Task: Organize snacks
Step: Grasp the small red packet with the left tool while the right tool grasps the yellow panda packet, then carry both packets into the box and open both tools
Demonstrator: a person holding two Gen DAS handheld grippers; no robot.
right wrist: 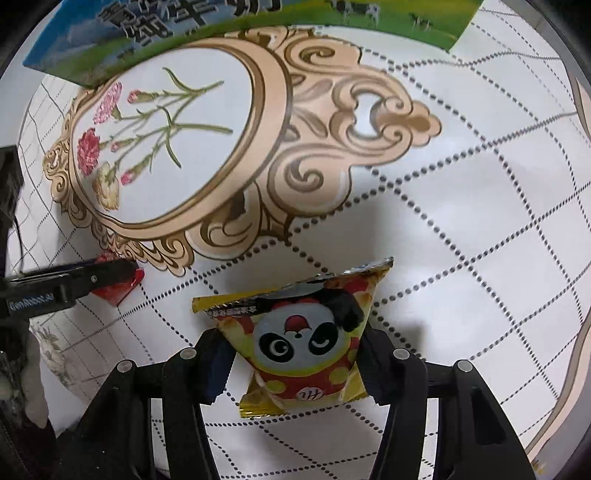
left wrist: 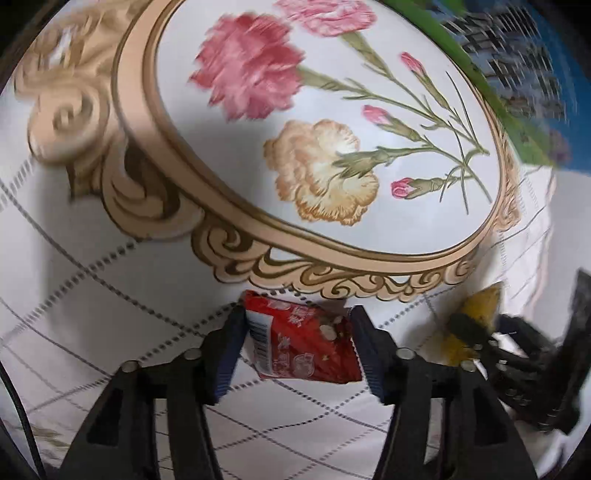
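My left gripper (left wrist: 297, 334) is shut on a small red snack packet (left wrist: 303, 343) and holds it over the flowered tablecloth. My right gripper (right wrist: 293, 354) is shut on a yellow snack bag with a panda face (right wrist: 301, 339). In the right wrist view the left gripper (right wrist: 110, 275) shows at the far left with the red packet (right wrist: 118, 291) in it. In the left wrist view the right gripper (left wrist: 517, 354) shows at the lower right with the yellow bag (left wrist: 472, 321).
A blue and green milk carton box (right wrist: 221, 26) stands at the far edge of the table; it also shows in the left wrist view (left wrist: 517, 74). The tablecloth has an oval flower medallion (right wrist: 166, 140) and a dotted grid pattern.
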